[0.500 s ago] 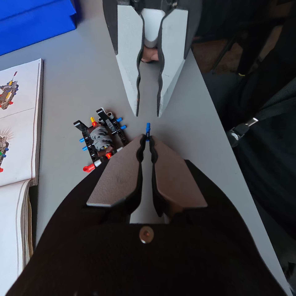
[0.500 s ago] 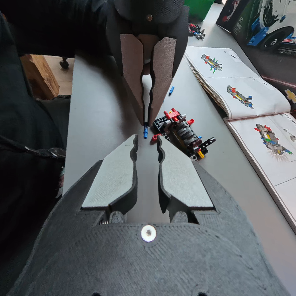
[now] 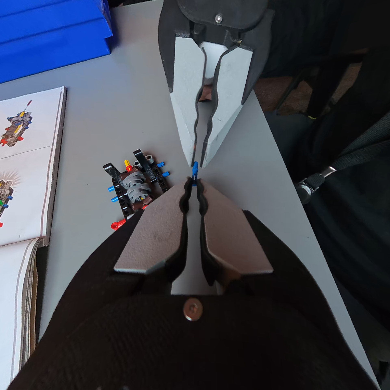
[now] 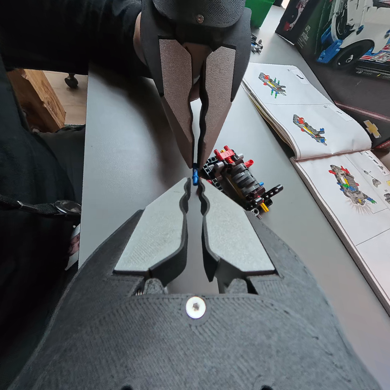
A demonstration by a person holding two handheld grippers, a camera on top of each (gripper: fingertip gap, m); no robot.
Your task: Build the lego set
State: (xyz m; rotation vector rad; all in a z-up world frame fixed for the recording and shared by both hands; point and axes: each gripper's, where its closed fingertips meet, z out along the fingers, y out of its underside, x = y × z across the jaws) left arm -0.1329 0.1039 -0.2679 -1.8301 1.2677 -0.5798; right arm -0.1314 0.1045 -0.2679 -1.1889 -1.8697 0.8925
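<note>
A grey bench (image 3: 118, 118) runs between a stack of blue bins (image 3: 52, 31) and an open instruction booklet (image 4: 316, 118), with a boxed car set (image 4: 348, 35) beyond it. The left gripper (image 3: 194, 183), brown-faced, is clenched on the near end of a small blue pin (image 3: 195, 171), holding it just above the bench. The right gripper (image 4: 194, 185), grey-faced, meets it head-on: its jaws stand slightly parted around the pin's far end, and whether they touch it cannot be told. The half-built model (image 3: 137, 185) lies on the bench just to the left of the brown jaws, not held by either gripper.

The risk here is the handover. The pin is tiny and gripped only by its tip, so if the left jaws let go before the right ones have closed, it would likely drop and roll towards the nearby bench edge. A slightly crooked closing could also flick it sideways out of both grips.
</note>
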